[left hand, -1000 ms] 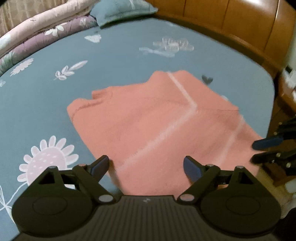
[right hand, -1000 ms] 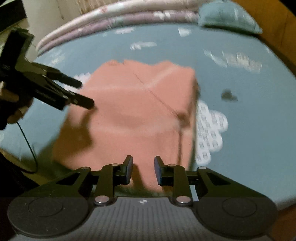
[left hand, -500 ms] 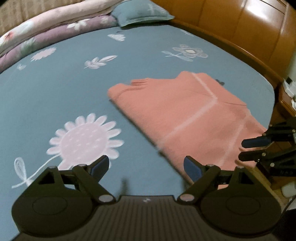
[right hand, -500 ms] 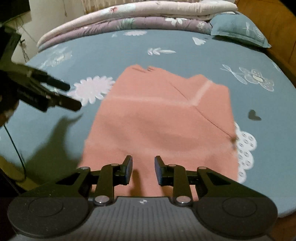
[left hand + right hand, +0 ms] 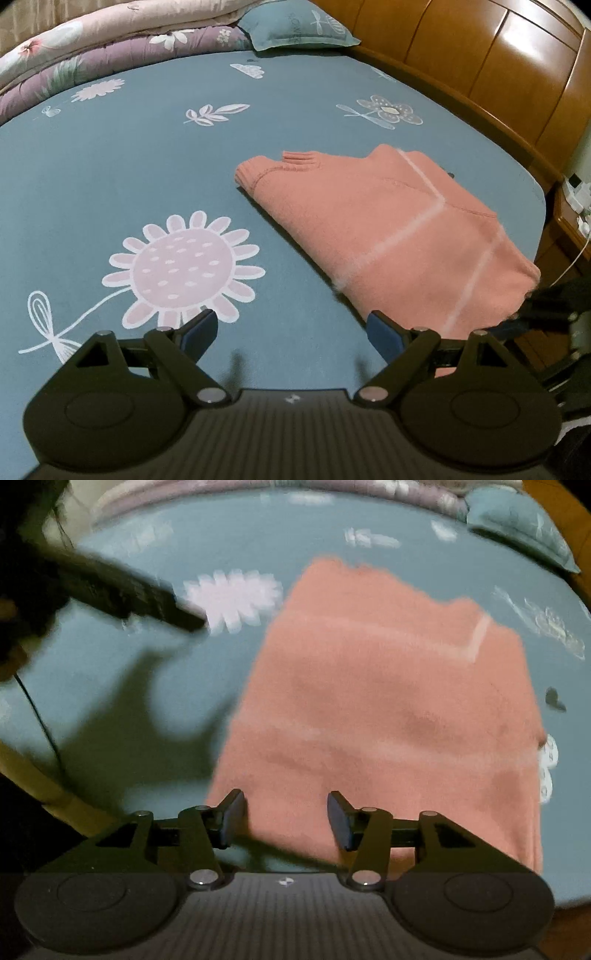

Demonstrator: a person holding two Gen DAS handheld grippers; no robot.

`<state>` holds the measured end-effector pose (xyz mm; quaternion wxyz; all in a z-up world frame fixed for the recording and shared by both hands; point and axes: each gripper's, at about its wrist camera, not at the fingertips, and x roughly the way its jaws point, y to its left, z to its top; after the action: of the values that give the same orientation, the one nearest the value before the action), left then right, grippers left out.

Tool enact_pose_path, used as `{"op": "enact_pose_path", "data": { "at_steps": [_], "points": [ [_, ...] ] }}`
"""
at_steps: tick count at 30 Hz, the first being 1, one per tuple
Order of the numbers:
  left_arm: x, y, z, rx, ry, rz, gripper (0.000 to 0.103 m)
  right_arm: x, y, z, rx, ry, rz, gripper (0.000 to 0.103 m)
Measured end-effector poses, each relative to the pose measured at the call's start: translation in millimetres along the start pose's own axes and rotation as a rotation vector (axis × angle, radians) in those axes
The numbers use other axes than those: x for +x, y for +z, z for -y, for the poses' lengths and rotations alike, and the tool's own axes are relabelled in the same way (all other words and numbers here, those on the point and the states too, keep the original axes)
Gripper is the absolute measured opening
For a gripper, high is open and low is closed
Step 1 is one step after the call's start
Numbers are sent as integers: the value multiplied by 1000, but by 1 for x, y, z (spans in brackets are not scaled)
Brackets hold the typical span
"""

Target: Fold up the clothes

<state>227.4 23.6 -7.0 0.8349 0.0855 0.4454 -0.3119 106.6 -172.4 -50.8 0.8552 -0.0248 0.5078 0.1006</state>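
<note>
The salmon-pink knitted sweater with pale stripes (image 5: pixel 388 229) lies folded flat on the blue-grey floral bedsheet (image 5: pixel 129 166), close to the near edge of the bed and toward the wooden headboard side. It reads as a soft, thick knit — light to lift, limp, likely to sag and drag unless both ends of an edge are raised together. The wool should not be slippery against rubber pads, and nothing about it is fragile. The best hold, by my judgement, is a pinch on a doubled edge or a corner, such as the ribbed cuff or hem at the far left corner, rather than a grab at the flat middle, which would only bunch one layer.

The left claw (image 5: pixel 291 334) stands spread wide with nothing between its pads. It hovers over bare sheet, just beside the pink printed daisy (image 5: pixel 181 266), and the sweater lies off to its right, with the right-hand pad overlapping the near left edge in this view.

The right claw (image 5: pixel 286 818) has just been opening and now stands half spread. The sweater's near edge sits between and under its fingers, but the pads do not press it, so the cloth is free. This view is blurred, yet the sweater plainly stretches straight ahead of that claw — the left claw (image 5: pixel 177 614) shows well apart at the upper left.
</note>
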Motion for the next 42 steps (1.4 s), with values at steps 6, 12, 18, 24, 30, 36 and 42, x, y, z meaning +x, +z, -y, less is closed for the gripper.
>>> {"op": "enact_pose_path", "data": {
  "at_steps": [6, 12, 18, 24, 30, 36, 42],
  "points": [
    [1, 1, -6, -28, 21, -20, 88, -36, 33, 41, 48, -65, 145, 65],
    [8, 9, 6, -62, 57, -29, 88, -25, 74, 95, 79, -138, 237, 68],
    [13, 19, 24, -86, 95, -39, 88, 4, 76, 125, 89, -94, 200, 68],
    [20, 46, 50, -112, 120, -28, 88, 20, 71, 153, 137, 19, 191, 76],
    [30, 85, 81, -124, 46, 37, 88, 25, 67, 166, 145, 92, 207, 78],
    [67, 87, 82, -227, -80, -43, 88, 26, 60, 169, 148, 122, 240, 80],
    [89, 86, 62, -360, -142, -68, 95, 25, 55, 167, 155, 114, 267, 80]
  ]
}}
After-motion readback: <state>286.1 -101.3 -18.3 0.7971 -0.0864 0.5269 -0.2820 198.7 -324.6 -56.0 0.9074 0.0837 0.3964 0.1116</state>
